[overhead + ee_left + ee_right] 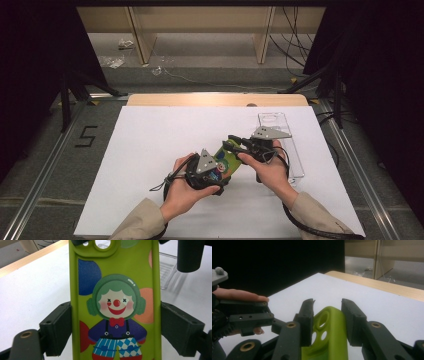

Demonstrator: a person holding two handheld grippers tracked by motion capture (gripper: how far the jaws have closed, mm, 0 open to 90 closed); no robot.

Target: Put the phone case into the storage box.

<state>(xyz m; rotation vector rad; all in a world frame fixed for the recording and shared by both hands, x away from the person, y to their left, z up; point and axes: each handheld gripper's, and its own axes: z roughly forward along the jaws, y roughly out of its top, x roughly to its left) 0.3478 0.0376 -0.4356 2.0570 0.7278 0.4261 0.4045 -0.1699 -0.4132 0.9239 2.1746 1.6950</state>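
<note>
Currently, a person at a white table (150,150) holds a lime-green phone case (227,161) in the air between two handheld grippers, just above the table's middle. The left gripper (212,172) clamps the case across its width near the lower end; in the left gripper view its two black jaws press flat against both long edges of the case (115,302), which shows a printed clown with a red nose and bow tie. The right gripper (235,145) sits at the camera-hole end. In the right gripper view its jaws flank the thin end of the case (329,330), narrowly spaced, but whether the pads already press on it is not clear. A clear plastic tray (295,155) lies on the table just beyond the right hand.

Risks, as a judgement: the case looks soft and hollow, so a hard squeeze from the right jaws could buckle the end or make it pop sideways. If the left jaws release before the right grip is firm, the case could drop to the table. Pulling the two hands apart could twist or stretch it.
</note>
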